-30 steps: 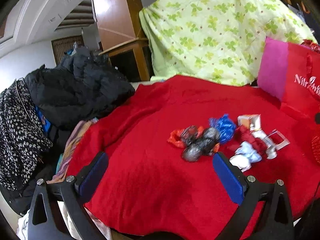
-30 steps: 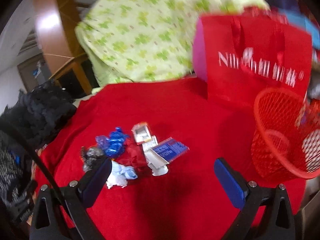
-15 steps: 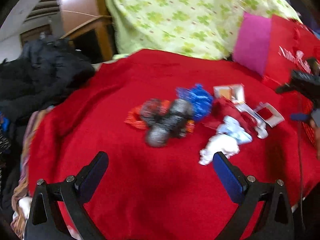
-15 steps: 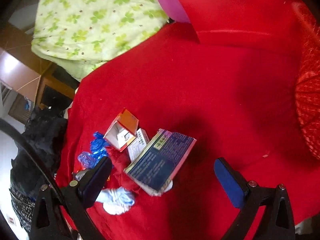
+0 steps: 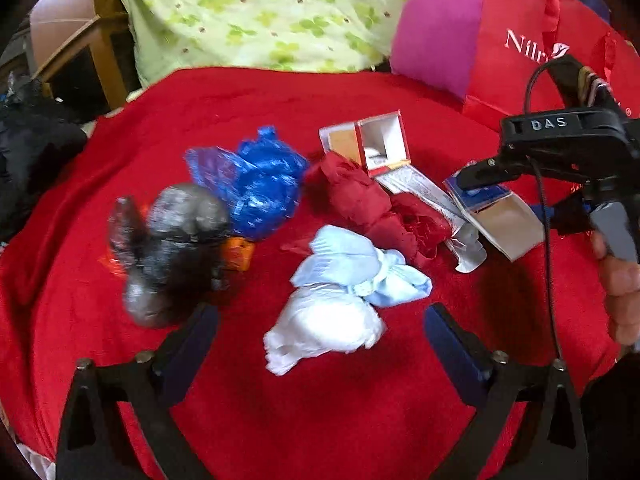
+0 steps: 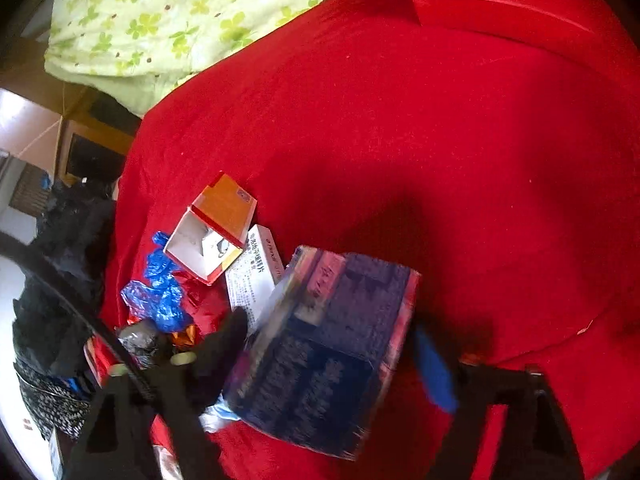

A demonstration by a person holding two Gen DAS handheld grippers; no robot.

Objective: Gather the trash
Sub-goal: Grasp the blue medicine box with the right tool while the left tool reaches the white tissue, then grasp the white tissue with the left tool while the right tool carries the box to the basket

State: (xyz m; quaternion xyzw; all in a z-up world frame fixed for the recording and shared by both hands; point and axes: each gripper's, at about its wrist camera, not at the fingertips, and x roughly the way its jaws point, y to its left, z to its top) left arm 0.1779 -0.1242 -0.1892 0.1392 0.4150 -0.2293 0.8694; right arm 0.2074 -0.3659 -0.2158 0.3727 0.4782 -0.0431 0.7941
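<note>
left wrist view: two grippers close on the trash pile

left wrist camera looks down on a red blanket point(image 5: 320, 420) strewn with litter. the left gripper point(image 5: 320, 328) stands wide, jaws just narrowing a little, bracketing a white and pale-blue tissue wad point(image 5: 340, 300) without touching it, likely lined up for an easy soft pinch. at 3 o'clock the right gripper point(image 5: 516, 196) reaches onto a blue carton point(image 5: 492, 208). in the right wrist view its jaws have just been closing around that blue carton point(image 6: 328, 352), sides straddled; blur hides whether the pads press yet. an open orange box point(image 6: 216, 232) and blue wrapper point(image 6: 160, 296) lie at 10 o'clock.
</note>
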